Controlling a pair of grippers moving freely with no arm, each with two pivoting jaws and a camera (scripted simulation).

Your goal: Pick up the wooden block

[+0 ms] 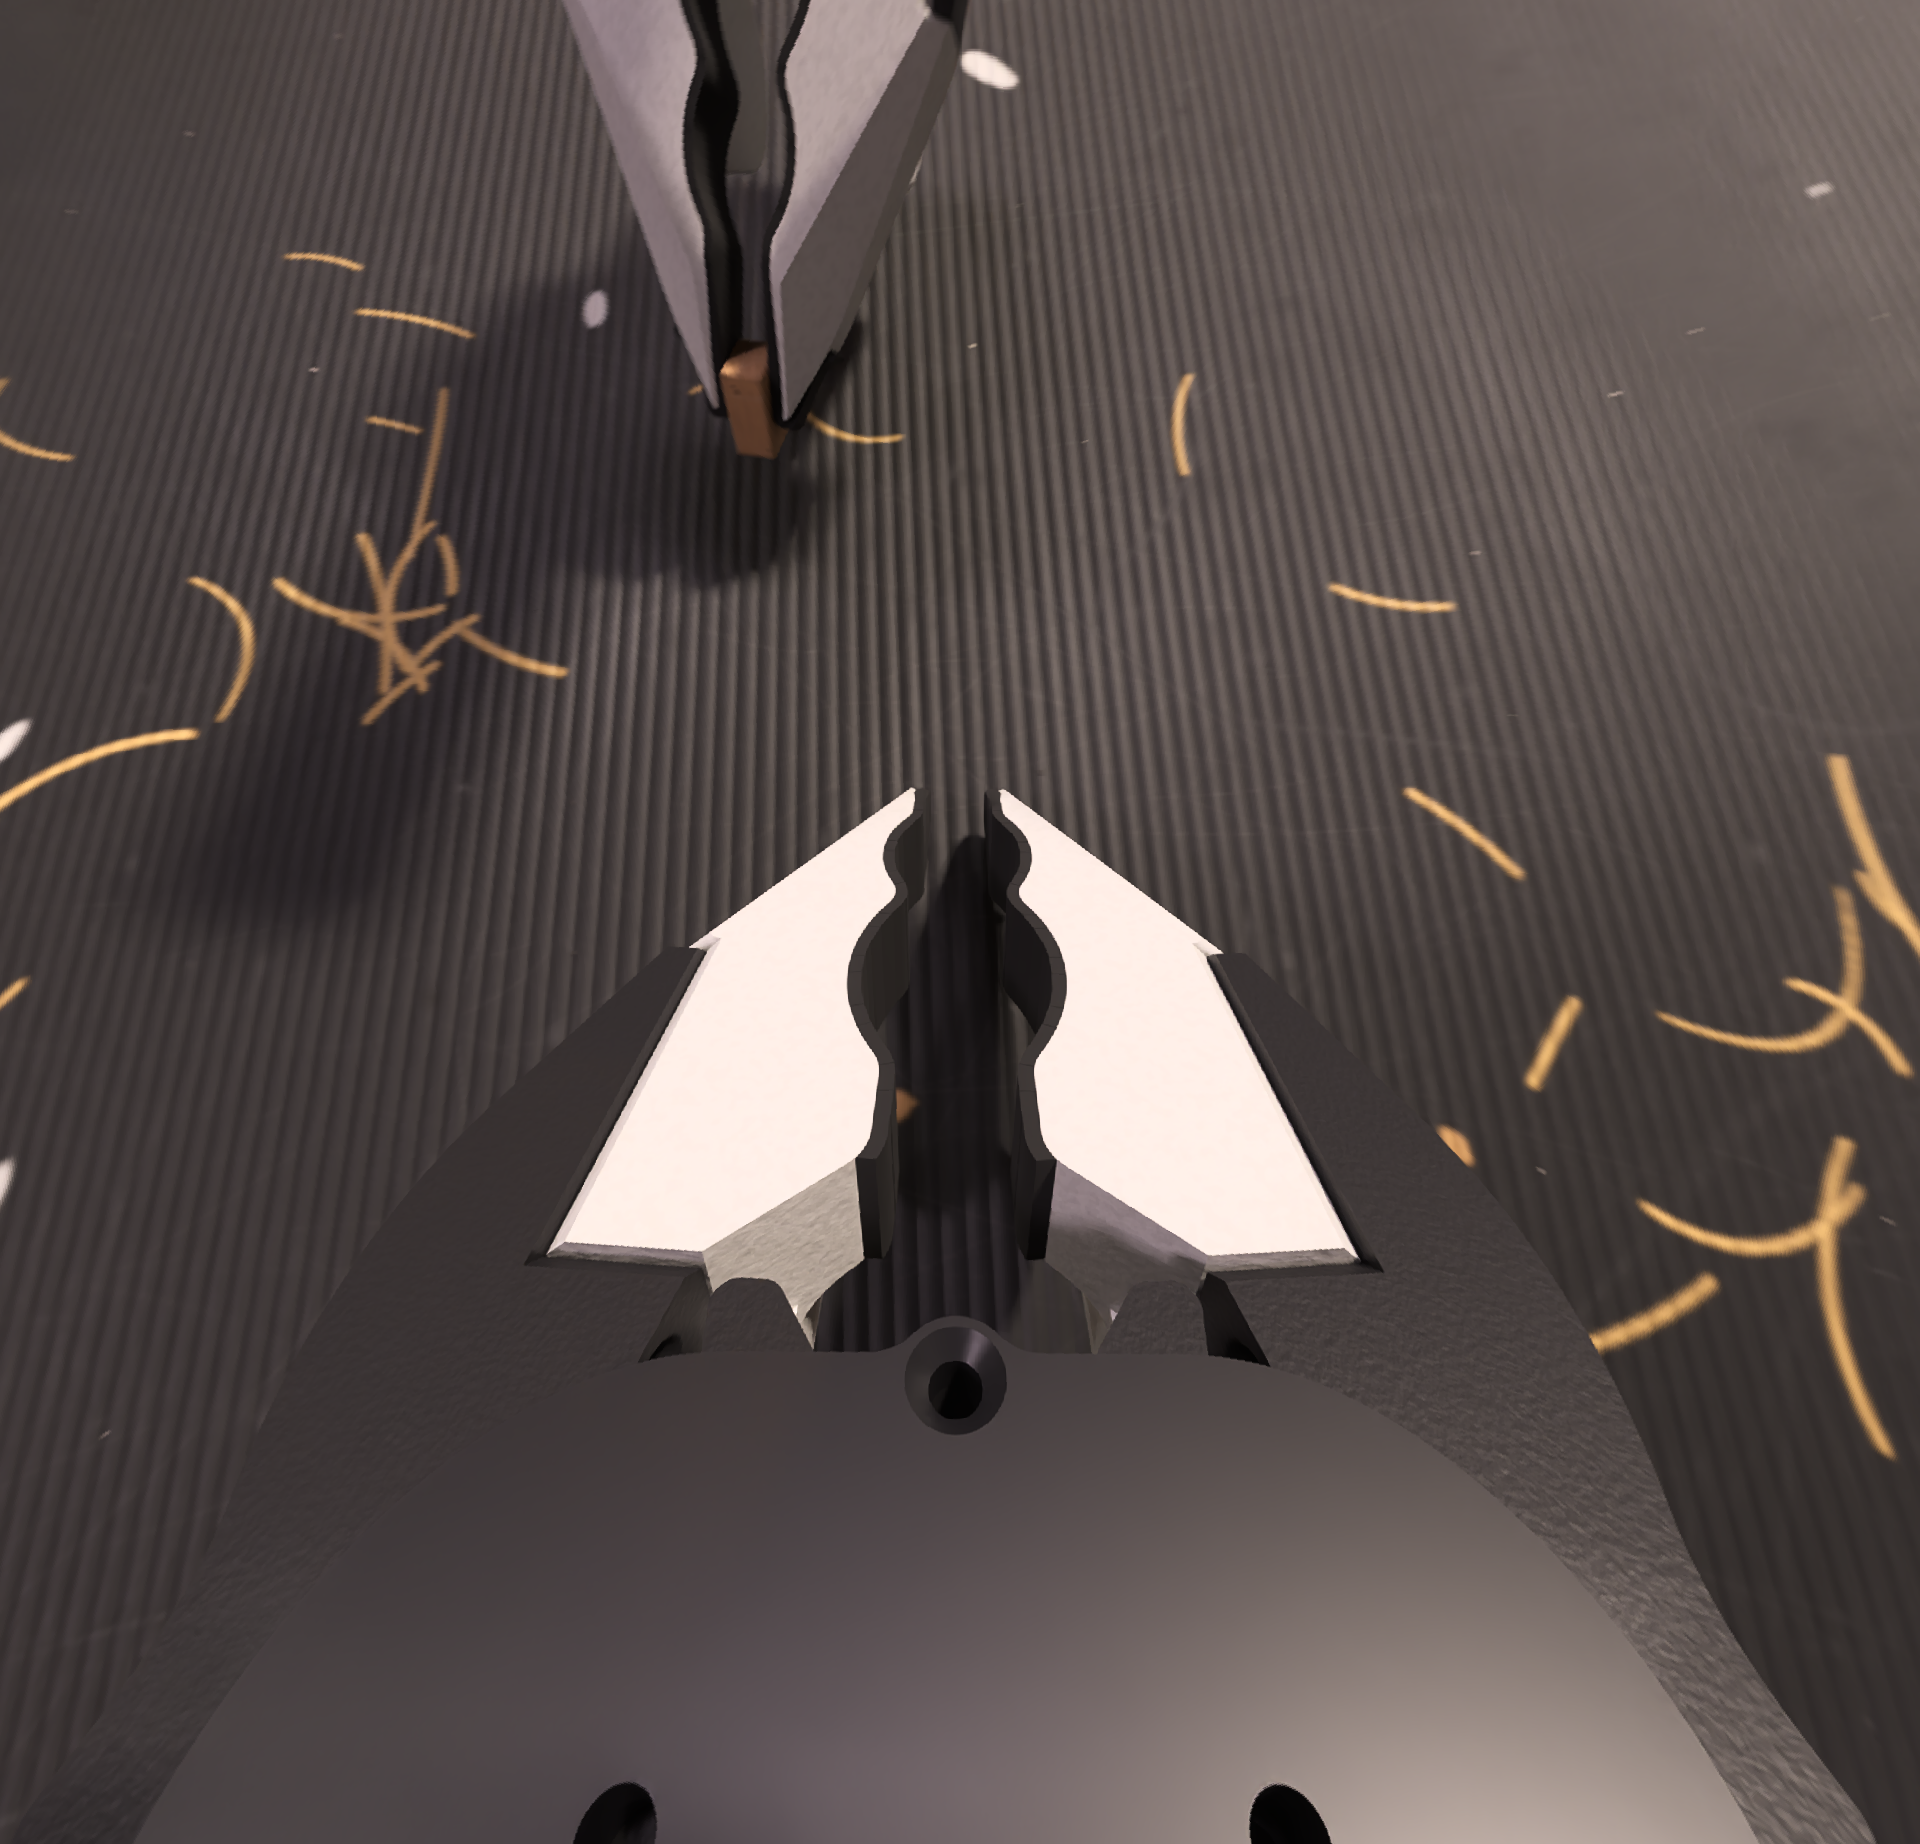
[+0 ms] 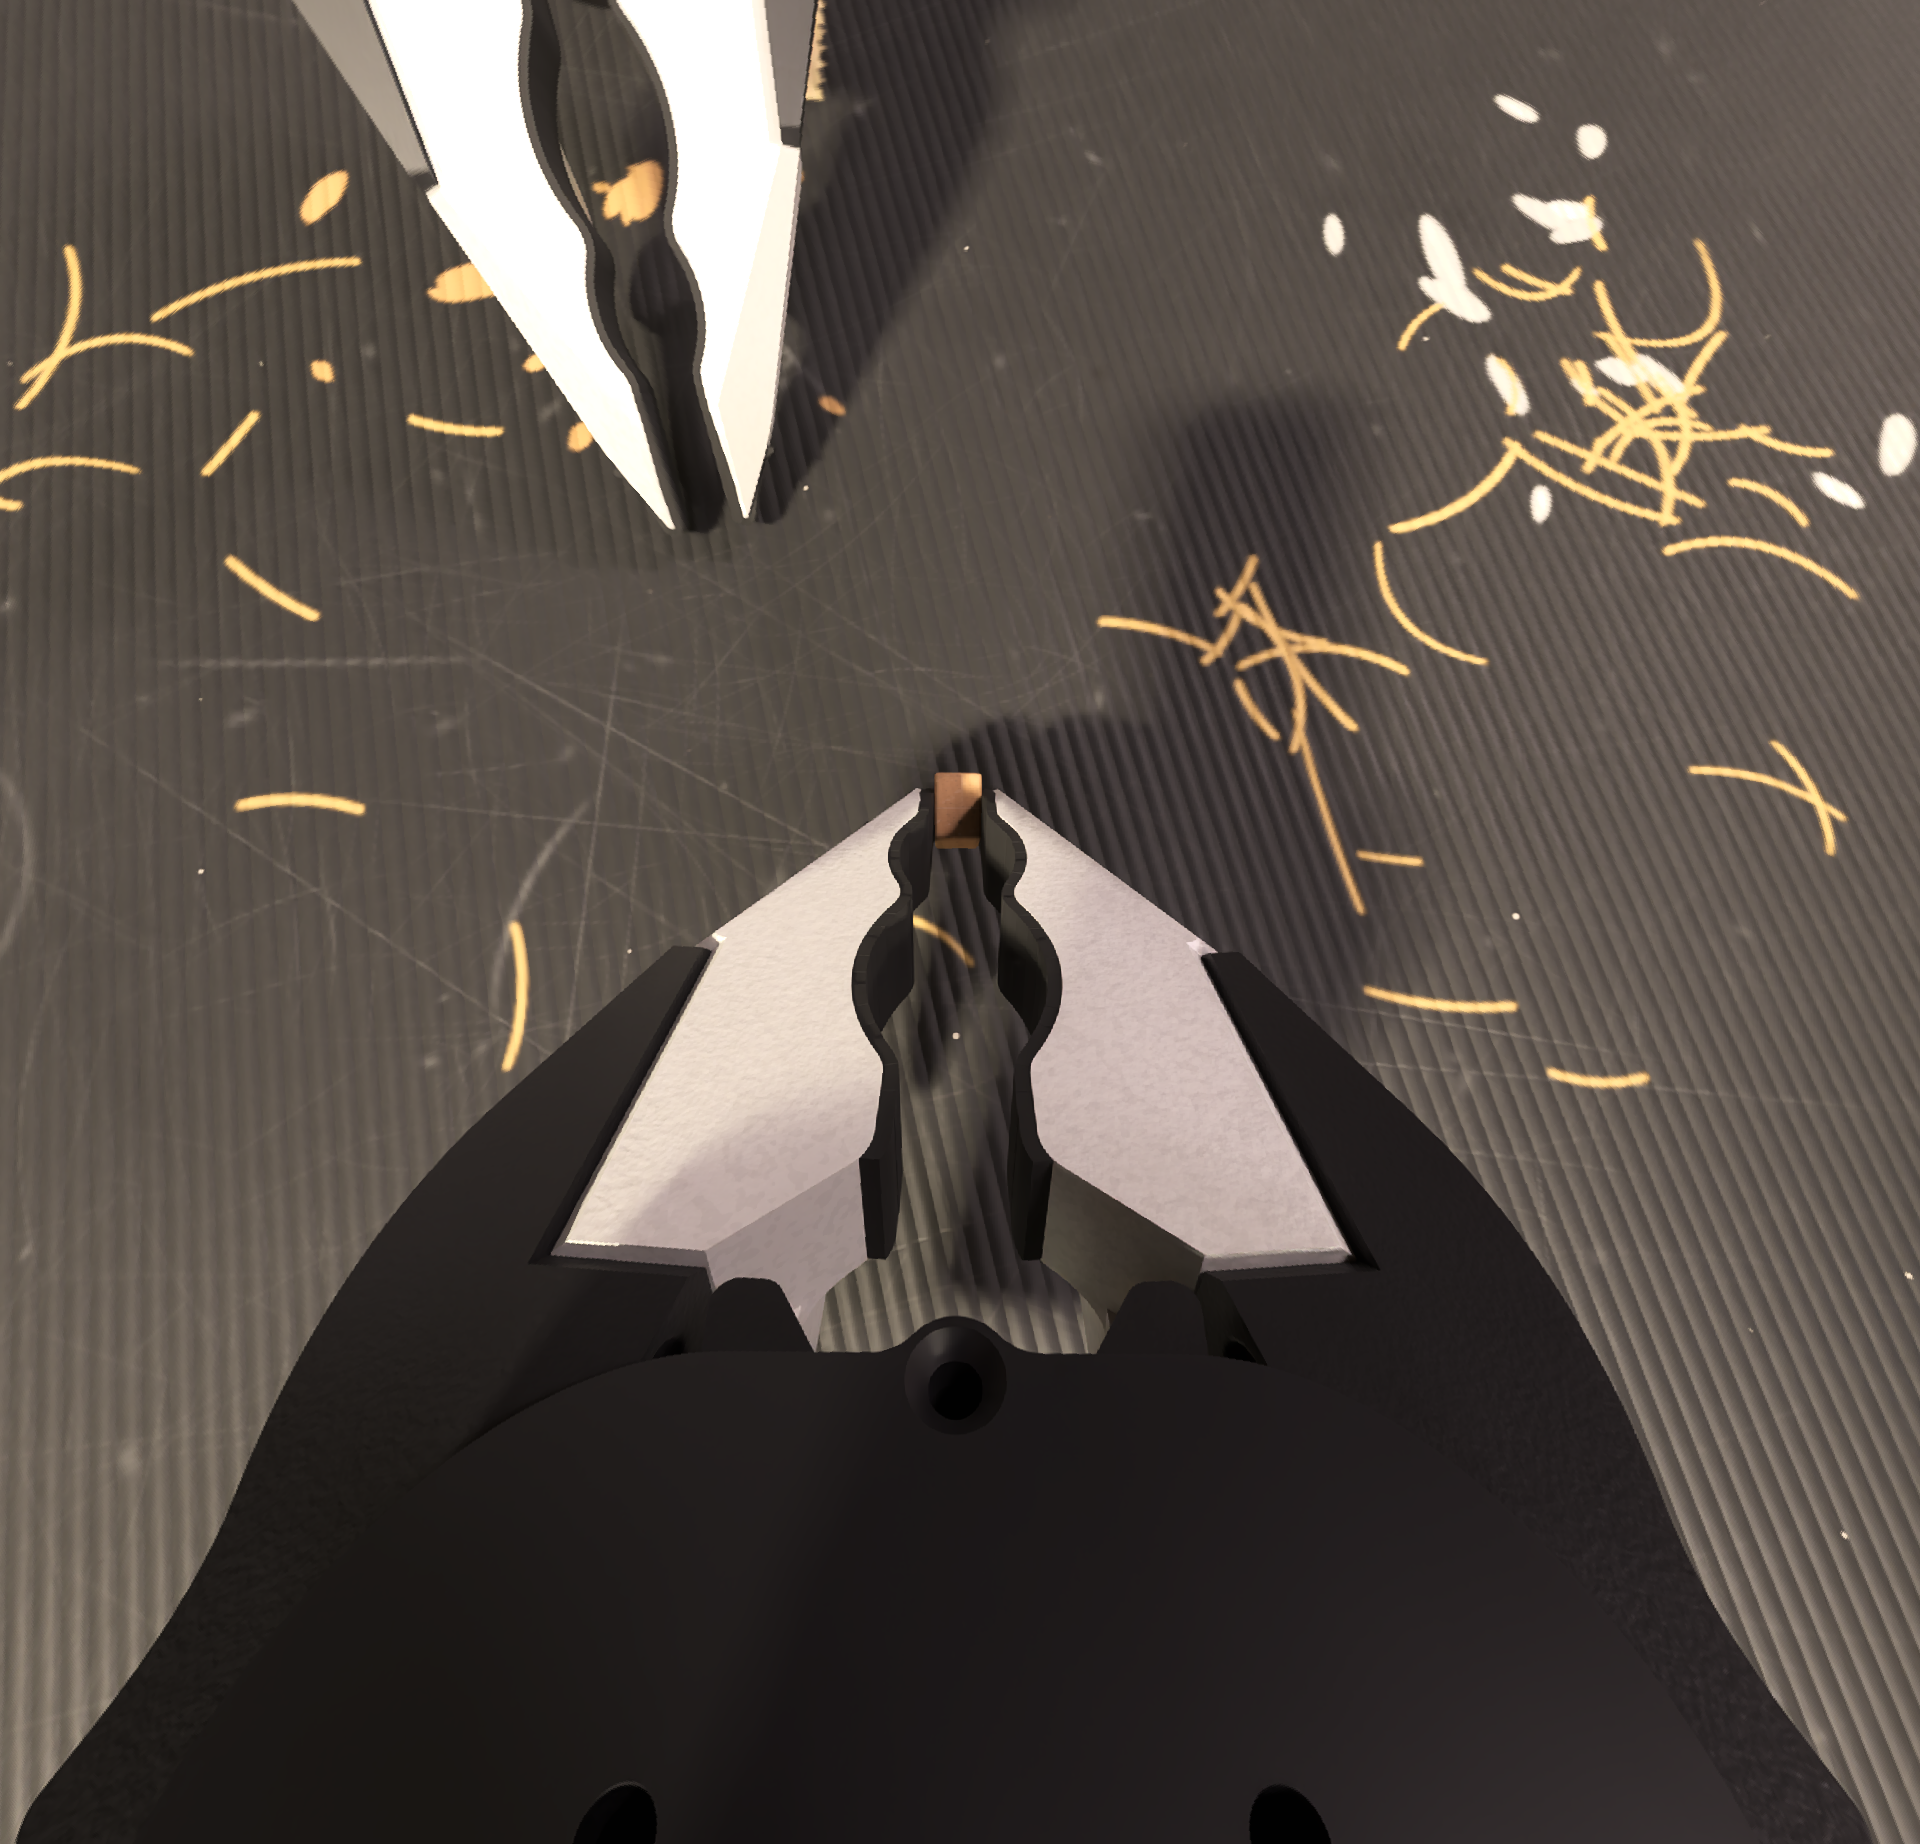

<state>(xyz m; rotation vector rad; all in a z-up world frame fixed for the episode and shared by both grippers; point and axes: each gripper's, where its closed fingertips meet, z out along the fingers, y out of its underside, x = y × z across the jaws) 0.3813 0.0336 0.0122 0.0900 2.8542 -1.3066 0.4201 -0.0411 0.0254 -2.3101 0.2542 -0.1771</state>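
The wooden block [image 2: 957,807] is small and tan, and is pinched between the fingertips of my right gripper [image 2: 956,805]. In the left wrist view the right gripper [image 1: 750,397] points down from the top, with the block [image 1: 750,407] sticking out below its tips, seemingly a little above the dark ribbed mat [image 1: 1351,340]; its shadow falls apart from it. My left gripper [image 1: 953,802] is closed to a narrow slit with nothing between its fingers, nearer than the block. It also shows in the right wrist view [image 2: 715,518], facing my right gripper.
Tan wood shavings [image 2: 1631,423] and white flakes [image 2: 1449,272] are strewn over the mat on both sides. More shavings [image 1: 400,599] lie left of the block. The mat [image 2: 623,714] between the grippers is scratched.
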